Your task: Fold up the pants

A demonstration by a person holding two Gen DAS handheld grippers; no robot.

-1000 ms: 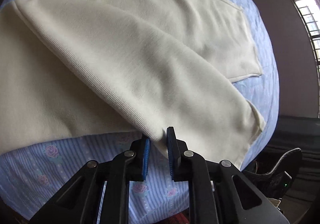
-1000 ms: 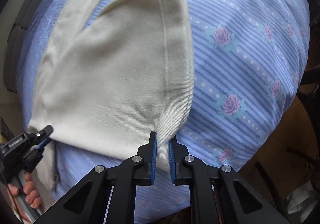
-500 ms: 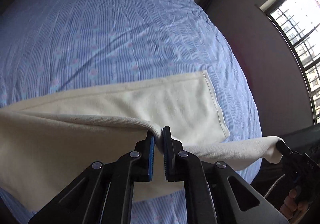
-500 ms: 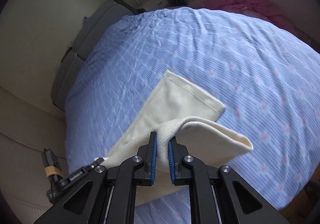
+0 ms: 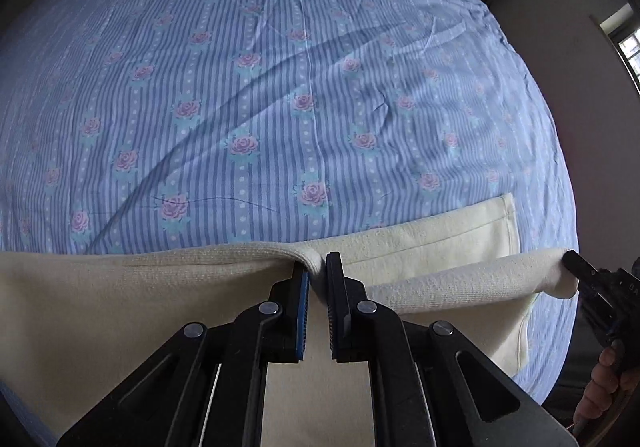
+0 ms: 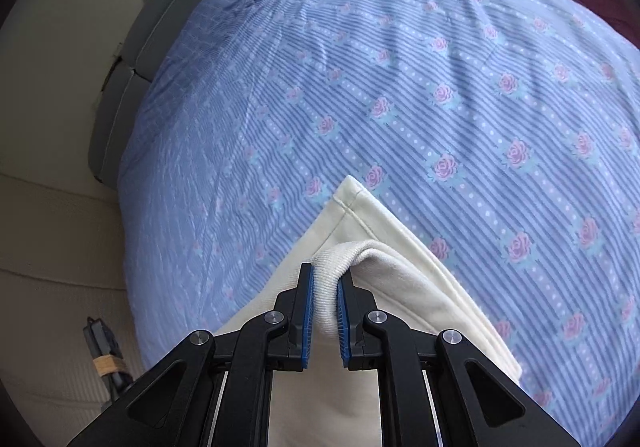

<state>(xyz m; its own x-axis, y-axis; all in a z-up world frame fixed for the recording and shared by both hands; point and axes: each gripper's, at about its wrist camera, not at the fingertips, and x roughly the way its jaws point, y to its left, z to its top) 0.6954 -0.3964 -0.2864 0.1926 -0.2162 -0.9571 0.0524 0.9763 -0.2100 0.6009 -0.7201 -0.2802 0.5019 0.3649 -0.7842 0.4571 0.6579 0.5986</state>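
My cream ribbed pants [image 5: 120,307] stretch across the lower frame over the blue rose-striped bedsheet [image 5: 280,87], one hemmed leg end lying flat at lower right. My left gripper [image 5: 316,279] clamps a raised fold; my right gripper [image 6: 325,295] pinches the ribbed edge. No legible writing. Since half a second ago, the cloth sits lower and more sheet shows.

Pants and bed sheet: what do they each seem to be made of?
The cream pants look like a thick, soft knit, probably cotton fleece or jersey: matte, with fine ribbing along the edge pinched in the right gripper and the left gripper. The bed sheet looks like thin woven cotton, matte, printed with blue stripes and roses, and creased sharply.
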